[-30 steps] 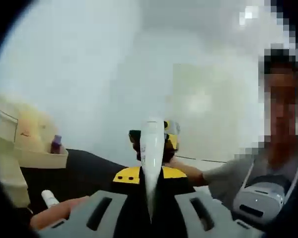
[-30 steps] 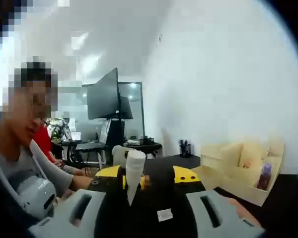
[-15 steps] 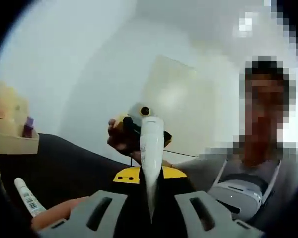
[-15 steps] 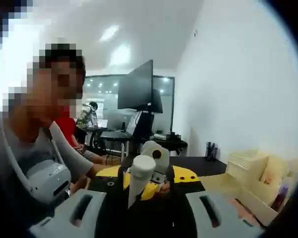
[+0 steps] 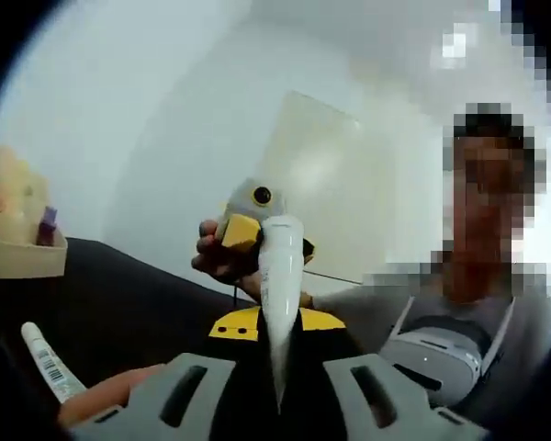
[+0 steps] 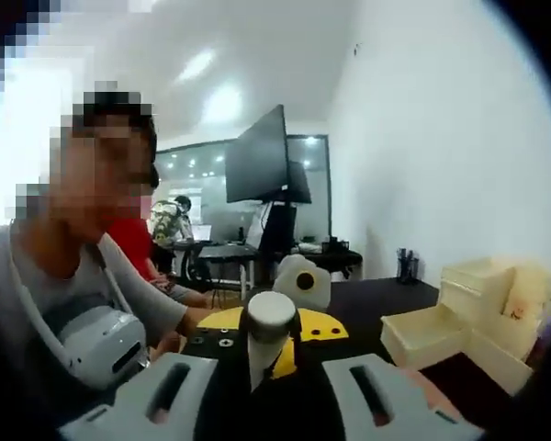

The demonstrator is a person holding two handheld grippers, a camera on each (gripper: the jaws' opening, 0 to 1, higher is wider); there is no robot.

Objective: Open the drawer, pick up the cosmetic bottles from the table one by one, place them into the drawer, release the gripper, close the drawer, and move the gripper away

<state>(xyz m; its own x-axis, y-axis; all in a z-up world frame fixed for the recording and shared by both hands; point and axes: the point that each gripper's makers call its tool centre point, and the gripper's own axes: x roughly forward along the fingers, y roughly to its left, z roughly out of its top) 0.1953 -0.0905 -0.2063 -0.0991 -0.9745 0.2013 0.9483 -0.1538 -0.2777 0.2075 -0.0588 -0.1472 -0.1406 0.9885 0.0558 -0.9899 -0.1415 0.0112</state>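
1. Left gripper (image 5: 277,390): the two grey jaws rise from the bottom centre of the left gripper view and are clamped on a slim white plastic cosmetic tube (image 5: 280,294), which stands upright between them with its tapered end down.
2. Right gripper (image 6: 268,390): in the right gripper view the grey jaws are closed on a white cylindrical cosmetic bottle (image 6: 269,329), seen cap-first at lower centre.
3. Each gripper appears in the other's view, yellow and grey, near centre frame, so the two face one another, both lifted off the black tabletop (image 5: 119,294).
4. Drawer: a cream plastic drawer organiser (image 6: 482,317) stands at the right edge of the right gripper view, with one cream drawer tray (image 6: 421,335) pulled out toward the table. The opening step therefore appears done.
5. In the left gripper view, the organiser sits at the far left edge, and a small purple bottle (image 5: 47,226) stands upright in it.
6. A white tube with a barcode label (image 5: 48,363) lies on the tabletop at lower left of the left gripper view, not yet collected.
7. Remaining, as judged: carry both held items to the tray, release them, collect the barcode tube, close the drawer, withdraw the grippers.
8. A seated person (image 6: 73,276) occupies the left of the right gripper view.
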